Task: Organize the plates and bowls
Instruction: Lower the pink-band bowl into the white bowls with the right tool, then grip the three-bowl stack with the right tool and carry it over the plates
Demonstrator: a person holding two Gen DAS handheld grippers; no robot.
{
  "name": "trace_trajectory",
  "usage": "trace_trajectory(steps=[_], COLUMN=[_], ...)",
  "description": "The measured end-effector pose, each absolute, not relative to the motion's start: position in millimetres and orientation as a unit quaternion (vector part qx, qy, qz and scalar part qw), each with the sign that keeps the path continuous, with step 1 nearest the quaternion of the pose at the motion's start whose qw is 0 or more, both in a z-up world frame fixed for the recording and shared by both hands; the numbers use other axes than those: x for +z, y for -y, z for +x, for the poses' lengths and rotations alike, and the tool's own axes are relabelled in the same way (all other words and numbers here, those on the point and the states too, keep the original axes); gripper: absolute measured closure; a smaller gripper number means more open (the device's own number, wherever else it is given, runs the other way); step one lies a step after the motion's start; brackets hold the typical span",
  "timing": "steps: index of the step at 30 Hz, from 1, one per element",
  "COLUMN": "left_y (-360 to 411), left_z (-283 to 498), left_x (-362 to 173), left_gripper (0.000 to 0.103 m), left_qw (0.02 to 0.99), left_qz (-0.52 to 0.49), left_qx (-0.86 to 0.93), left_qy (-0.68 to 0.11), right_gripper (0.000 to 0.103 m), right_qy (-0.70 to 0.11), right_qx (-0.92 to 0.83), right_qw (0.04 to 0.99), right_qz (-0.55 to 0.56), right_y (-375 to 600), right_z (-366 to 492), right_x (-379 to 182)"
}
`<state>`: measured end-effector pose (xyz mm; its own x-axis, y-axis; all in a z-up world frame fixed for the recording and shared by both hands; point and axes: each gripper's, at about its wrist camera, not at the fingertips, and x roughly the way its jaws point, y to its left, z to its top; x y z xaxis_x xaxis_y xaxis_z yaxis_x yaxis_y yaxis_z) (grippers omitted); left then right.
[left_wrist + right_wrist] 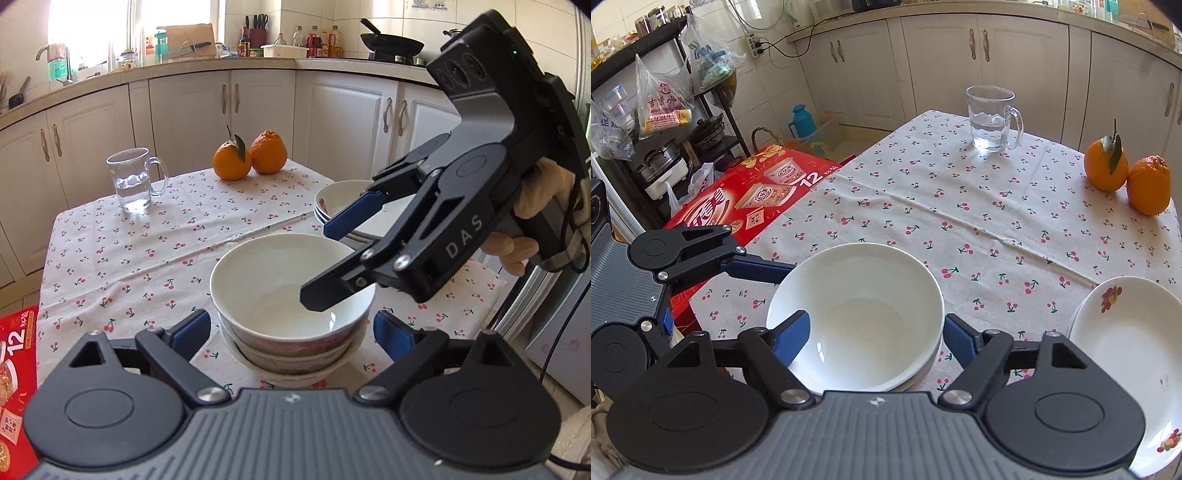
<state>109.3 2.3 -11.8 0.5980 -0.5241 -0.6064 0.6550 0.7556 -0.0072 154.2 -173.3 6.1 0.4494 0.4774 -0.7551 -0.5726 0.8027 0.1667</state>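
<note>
— Where is the stack of white ceramic bowls (pixel 291 291)?
— On the cherry-print tablecloth (pixel 147 236), between the left gripper's (pixel 291 328) wide-spread blue pads, neither touching.
— And the right gripper (pixel 875 334)?
— Wide too, straddling the top bowl's near rim, gripping nothing. White fruit-patterned plates (pixel 1126 332) sit just beside.

Stack of bowls (pixel 291 295) stands on the bench (pixel 147 236), near its front edge. Relative to that stack: stack of plates (pixel 332 201) lies behind and right; two oranges (pixel 249 157) sit farther behind; mug (pixel 133 179) stands behind and left; box (pixel 16 369) lies left, off the bench.
</note>
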Motion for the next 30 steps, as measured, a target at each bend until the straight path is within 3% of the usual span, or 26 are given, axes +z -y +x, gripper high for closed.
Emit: trace_trajectory(steps=[4, 9, 14, 26, 30], left_y=[-10.7, -14.2, -12.4, -1.0, -0.4], left_z=[107.0, 113.3, 131.8, 170.9, 179.7], left_x=[-13.5, -30.8, -43.9, -59.5, -58.2], left_gripper=[0.005, 0.005, 0.005, 0.008, 0.014], left_qw=[0.873, 0.843, 0.814, 0.739, 0.725], left_qz=[0.144, 0.209, 0.233, 0.274, 0.275], left_qx=[-0.349, -0.368, -0.409, -0.504, -0.523], left_qy=[-0.308, -0.333, -0.340, -0.352, -0.355], right_gripper=[0.000, 0.000, 0.000, 0.000, 0.002], right_qy=[-0.387, -0.358, -0.377, -0.395, -0.396], right_qx=[0.315, 0.336, 0.352, 0.393, 0.413], right_qw=[0.862, 0.847, 0.811, 0.788, 0.779], right_qz=[-0.091, -0.205, -0.276, -0.263, -0.255], right_y=[177.6, 174.4, 165.4, 162.8, 164.3], right_z=[135.2, 102.3, 91.7, 133.7, 143.1], right_x=[15.0, 8.6, -24.3, -48.7, -49.5])
